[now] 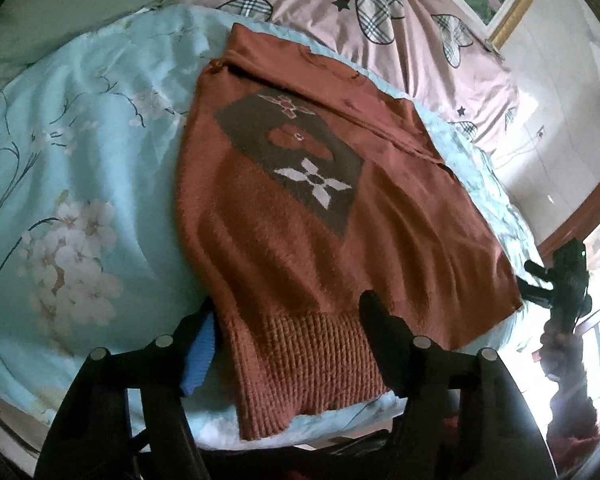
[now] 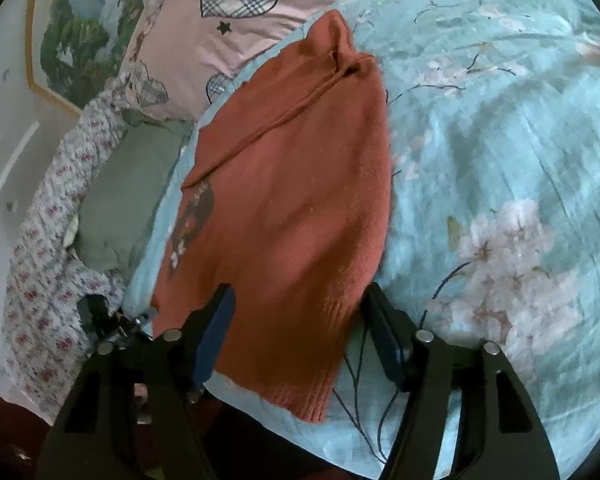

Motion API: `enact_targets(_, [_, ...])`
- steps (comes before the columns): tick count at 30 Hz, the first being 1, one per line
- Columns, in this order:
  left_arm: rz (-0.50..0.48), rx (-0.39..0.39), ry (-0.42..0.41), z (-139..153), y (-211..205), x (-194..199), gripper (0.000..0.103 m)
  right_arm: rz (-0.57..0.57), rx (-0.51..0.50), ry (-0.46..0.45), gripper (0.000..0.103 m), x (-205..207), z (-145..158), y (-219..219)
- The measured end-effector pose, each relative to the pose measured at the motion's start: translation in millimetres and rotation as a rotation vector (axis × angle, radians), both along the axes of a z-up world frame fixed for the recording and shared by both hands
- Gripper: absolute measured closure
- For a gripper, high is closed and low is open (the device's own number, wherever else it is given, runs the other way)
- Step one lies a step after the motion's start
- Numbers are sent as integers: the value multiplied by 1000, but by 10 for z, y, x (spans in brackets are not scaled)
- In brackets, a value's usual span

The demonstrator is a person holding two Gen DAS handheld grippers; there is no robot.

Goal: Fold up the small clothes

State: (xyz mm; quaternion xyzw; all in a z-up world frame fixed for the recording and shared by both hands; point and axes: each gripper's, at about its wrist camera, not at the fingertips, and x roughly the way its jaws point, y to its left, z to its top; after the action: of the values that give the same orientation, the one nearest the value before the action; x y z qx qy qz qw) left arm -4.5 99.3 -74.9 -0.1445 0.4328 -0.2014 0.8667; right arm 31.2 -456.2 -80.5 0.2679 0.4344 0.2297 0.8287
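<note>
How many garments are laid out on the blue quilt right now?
1: a rust-red sweater lying flat on the blue floral quilt, its ribbed hem nearest both tongs. Its right-hand part is already folded over the front. Anything beneath it would be hidden.

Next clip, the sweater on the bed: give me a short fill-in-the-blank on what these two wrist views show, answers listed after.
1. The rust-coloured sweater lies on a light ____ floral quilt.
2. The ribbed hem sits between the fingers of the ____ gripper.
3. The dark panel on the sweater shows a white ____ motif.
4. Behind the quilt lies pink bedding printed with plaid ____.

Missing words: blue; left; flower; hearts
</note>
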Motion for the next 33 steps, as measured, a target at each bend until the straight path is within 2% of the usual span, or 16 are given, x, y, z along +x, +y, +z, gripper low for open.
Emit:
enact_targets(2, [-12, 16, -7, -10, -8, 9, 41, 43, -12, 8, 68, -33, -31, 78])
enact_targets(3, [-15, 20, -8, -10, -16, 7, 45, 61, -7, 19, 95, -42, -62, 107])
enact_targets(5, [-25, 26, -12, -14, -8, -5, 53, 74, -15, 34, 95, -89, -144, 167])
enact_targets(7, [-28, 25, -18, -29, 23, -21, 67, 65, -3, 12, 95, -139, -127, 148])
enact_targets(8, [-28, 26, -21, -42, 44, -32, 70, 52, 10, 3, 95, -164, -110, 120])
enact_targets(10, [-35, 11, -19, -56, 82, -47, 87, 37, 36, -7, 95, -194, -109, 56])
enact_targets(12, [-45, 1, -20, -49, 106, -73, 91, 28, 53, -1, 95, -211, -155, 28])
enact_targets(17, [-43, -8, -31, -66, 147, -112, 97, 31, 100, -38, 95, -216, -64, 1])
enact_targets(22, [-23, -16, -83, 101, 175, -158, 98, 17, 167, -101, 95, -157, 147, -19])
enact_targets(26, [9, -70, -144, 398, 217, -116, 98, 4, 193, -194, 95, -45, 481, -45])
enact_targets(33, [54, -42, -290, 975, 125, 166, 98, -53, 175, -287, 95, 574, 913, -100])
